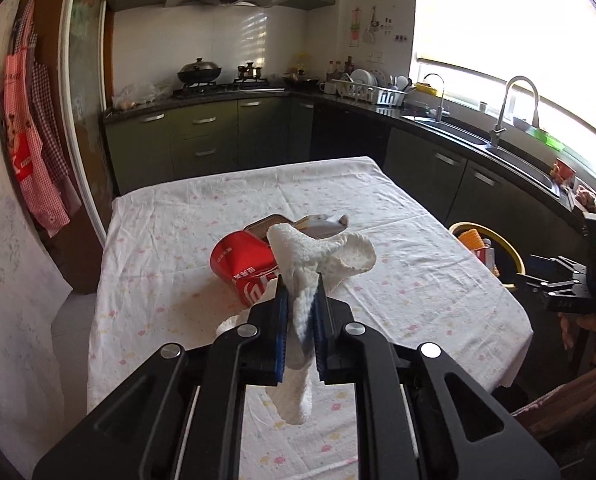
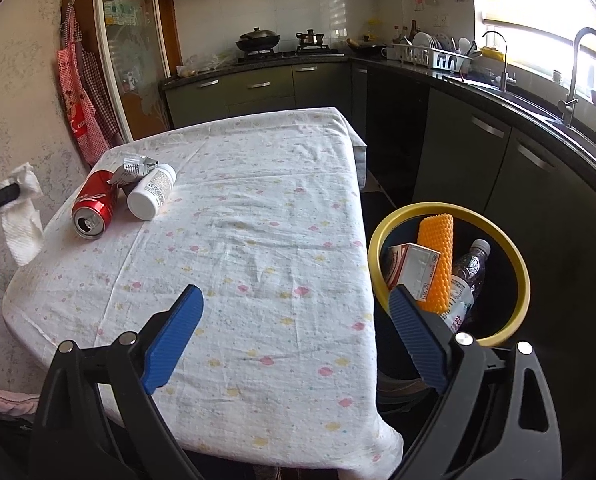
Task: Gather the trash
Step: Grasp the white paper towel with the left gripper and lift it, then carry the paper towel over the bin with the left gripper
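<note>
White paper towel (image 1: 318, 256) pinched in left gripper (image 1: 300, 300) above table edge (image 2: 18, 280).

On the cloth-covered counter (image 2: 258, 200) lie three pieces of trash: one red soda can (image 2: 95, 209), one white pill bottle (image 2: 151, 191), and one crumpled silver wrapper (image 2: 132, 168). One white paper towel (image 1: 314, 264) hangs in the air, off the cloth. One yellow-rimmed bin (image 2: 514, 248) stands just beside the counter and holds three things that show: one orange bumpy roll (image 2: 434, 256), one small cardboard box (image 2: 414, 270), and one clear plastic bottle (image 2: 468, 276). Two handheld grippers show, each with two blue-padded fingers (image 2: 174, 332). Two aprons (image 2: 84, 108) hang on the wall.
</note>
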{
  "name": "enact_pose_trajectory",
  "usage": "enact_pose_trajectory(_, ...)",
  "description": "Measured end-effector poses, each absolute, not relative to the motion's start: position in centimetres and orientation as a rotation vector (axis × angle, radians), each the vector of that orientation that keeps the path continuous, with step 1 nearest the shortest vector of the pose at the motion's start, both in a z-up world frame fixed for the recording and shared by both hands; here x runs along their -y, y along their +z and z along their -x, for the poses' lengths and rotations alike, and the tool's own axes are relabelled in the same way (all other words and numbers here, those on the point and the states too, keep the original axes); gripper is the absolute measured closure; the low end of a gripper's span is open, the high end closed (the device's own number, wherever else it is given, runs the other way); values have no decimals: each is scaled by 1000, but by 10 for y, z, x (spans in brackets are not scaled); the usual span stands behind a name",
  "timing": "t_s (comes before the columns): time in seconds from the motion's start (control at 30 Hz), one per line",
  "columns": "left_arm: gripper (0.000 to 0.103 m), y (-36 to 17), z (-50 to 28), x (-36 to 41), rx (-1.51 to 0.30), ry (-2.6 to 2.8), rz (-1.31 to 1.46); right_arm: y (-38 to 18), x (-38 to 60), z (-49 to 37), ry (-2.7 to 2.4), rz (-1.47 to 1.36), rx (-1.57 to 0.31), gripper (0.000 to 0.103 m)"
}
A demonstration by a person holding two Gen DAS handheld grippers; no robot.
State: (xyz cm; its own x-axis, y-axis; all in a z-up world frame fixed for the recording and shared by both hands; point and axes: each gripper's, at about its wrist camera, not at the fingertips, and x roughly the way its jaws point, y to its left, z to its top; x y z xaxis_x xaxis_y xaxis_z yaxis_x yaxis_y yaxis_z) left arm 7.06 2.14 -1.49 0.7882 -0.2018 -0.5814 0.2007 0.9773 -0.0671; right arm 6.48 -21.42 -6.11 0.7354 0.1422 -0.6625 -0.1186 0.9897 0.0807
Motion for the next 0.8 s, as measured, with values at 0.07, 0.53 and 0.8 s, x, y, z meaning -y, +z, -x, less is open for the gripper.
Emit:
enact_pose_trajectory(0.07,91,-7,-69,-14,-626,-239,-3,-62,216,-64,137,-34,-732,14)
enact_pose_trajectory(0.53,91,19,-117,131,-645,-585,-93,-44,311,-28,-178,-79,-645,11)
enact_pose_trajectory(0.8,91,18,-176,272,-712,-822,-151,-63,373,-18,-288,-169,-666,11)
